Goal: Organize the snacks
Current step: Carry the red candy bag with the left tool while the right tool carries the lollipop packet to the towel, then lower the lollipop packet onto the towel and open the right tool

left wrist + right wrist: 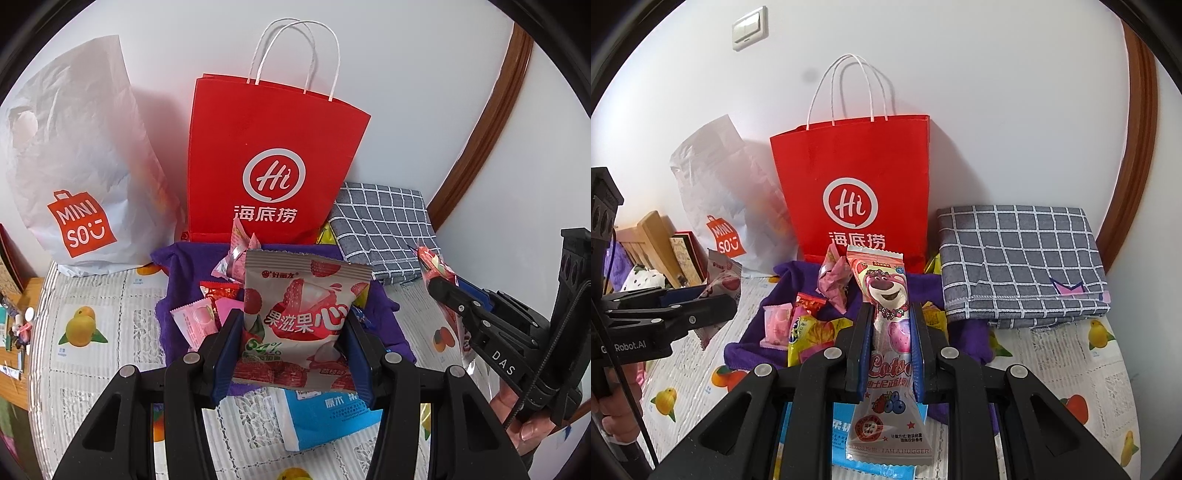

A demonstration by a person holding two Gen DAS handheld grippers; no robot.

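Lychee snack pouch (303, 314) clamped in left tongs (291, 332) at frame centre, bear-printed candy packet (890, 332) gripped by right tongs (890, 350), red paper bag (857, 192) behind.

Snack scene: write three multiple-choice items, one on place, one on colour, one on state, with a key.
1. The checked grey cloth lies where, in the right wrist view?
A. right of the red paper bag
B. inside it
C. left of it

2. The towel under the snack pile is:
A. green
B. purple
C. white

3. The right gripper is:
A. open and empty
B. shut on the bear snack packet
C. holding a cup

Key: A, the cloth sits folded beside the bag's right edge; B, purple fabric shows around the snacks; B, both pads press the packet.
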